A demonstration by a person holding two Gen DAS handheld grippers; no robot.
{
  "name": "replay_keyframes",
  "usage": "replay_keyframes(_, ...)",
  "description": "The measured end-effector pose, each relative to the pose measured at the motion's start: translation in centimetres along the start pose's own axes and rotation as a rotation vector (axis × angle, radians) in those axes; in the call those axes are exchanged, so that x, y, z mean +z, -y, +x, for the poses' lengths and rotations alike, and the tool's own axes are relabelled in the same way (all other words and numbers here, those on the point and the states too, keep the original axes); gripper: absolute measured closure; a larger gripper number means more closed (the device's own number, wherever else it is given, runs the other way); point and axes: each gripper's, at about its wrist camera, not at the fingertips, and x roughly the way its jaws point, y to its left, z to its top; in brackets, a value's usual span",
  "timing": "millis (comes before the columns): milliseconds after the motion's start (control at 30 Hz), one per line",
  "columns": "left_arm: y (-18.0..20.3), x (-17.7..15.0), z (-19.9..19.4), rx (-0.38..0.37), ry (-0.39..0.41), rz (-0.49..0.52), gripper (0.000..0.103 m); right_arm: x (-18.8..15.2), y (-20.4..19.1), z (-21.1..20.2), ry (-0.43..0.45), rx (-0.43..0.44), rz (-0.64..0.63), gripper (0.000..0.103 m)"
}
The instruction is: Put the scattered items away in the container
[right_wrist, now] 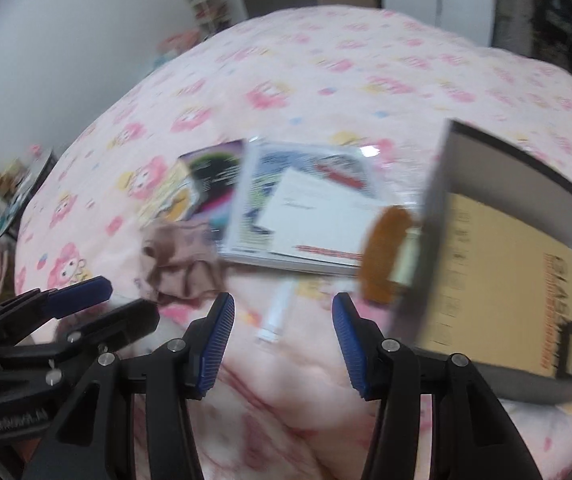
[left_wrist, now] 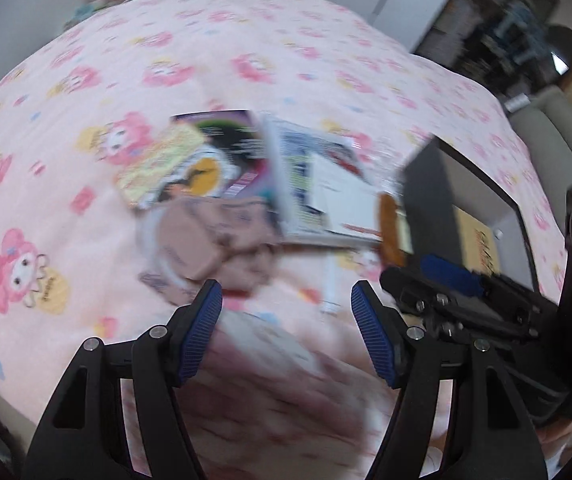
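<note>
A: From our left wrist, the left gripper [left_wrist: 286, 308] hangs wide open and empty above the brown cloth [left_wrist: 213, 236]; the books [left_wrist: 326, 192] lie beyond it on the pink bedspread [left_wrist: 245, 40].

B: From our right wrist, the right gripper [right_wrist: 281, 320] also gapes, holding nothing, over a small white tube [right_wrist: 275, 314]. The grey container [right_wrist: 506, 240] sits just right (beside a brown brush [right_wrist: 382, 256]). We should slow down, centre the tube between the pads, then close.
</note>
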Motion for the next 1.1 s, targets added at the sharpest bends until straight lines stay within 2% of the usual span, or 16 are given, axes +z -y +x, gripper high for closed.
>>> replay_keyframes(133,-3.1,1.6,1.3,0.067,-0.036,-0.031,0.032,0.7,-1.8,3.4,-0.070,0.032,-0.026,0.055)
replay_keyframes(333,-5.7,2.6,3.4,0.007,-0.104,-0.035,0.026,0.8,-3.2,7.5,-0.180,0.033,-0.054,0.055)
replay_keyframes(433,-6.1,3.5,5.2,0.002,-0.139,-0.010,0.024,1.2,-3.9,9.3,-0.219,0.058,-0.077,0.053)
replay_keyframes(533,-5.9,4.0,7.8,0.007,-0.214,0.047,0.019,1.6,-4.4,11.2,-0.253,0.086,-0.078,0.049)
replay_keyframes(600,-6.0,4.1,9.2,-0.012,-0.260,0.051,0.026,1.8,-4.5,12.3,-0.269,0.100,-0.070,0.049)
replay_keyframes(667,-6.5,4.1,9.4,-0.039,-0.256,0.029,0.034,2.0,-4.4,13.0,-0.278,0.127,-0.056,0.050)
replay_keyframes(733,-6.9,4.1,9.6,-0.046,-0.251,0.011,0.045,2.0,-4.2,13.6,-0.291,0.164,-0.037,0.056)
replay_keyframes(767,-6.9,4.0,9.6,-0.051,-0.249,0.002,0.052,2.1,-4.1,13.8,-0.297,0.189,-0.026,0.065)
replay_keyframes(800,-6.8,4.0,9.4,-0.047,-0.238,0.006,0.054,2.1,-4.2,13.8,-0.299,0.201,-0.023,0.074)
replay_keyframes(900,-5.9,3.7,8.0,0.015,-0.174,0.039,0.062,2.0,-4.8,13.3,-0.275,0.220,-0.045,0.088)
replay_keyframes(967,-5.6,3.7,7.0,-0.004,-0.148,0.040,0.068,2.0,-5.1,12.3,-0.246,0.237,-0.047,0.090)
replay_keyframes(1100,-3.4,3.4,4.0,-0.054,-0.083,0.076,0.071,2.0,-4.6,9.4,-0.178,0.258,-0.035,0.093)
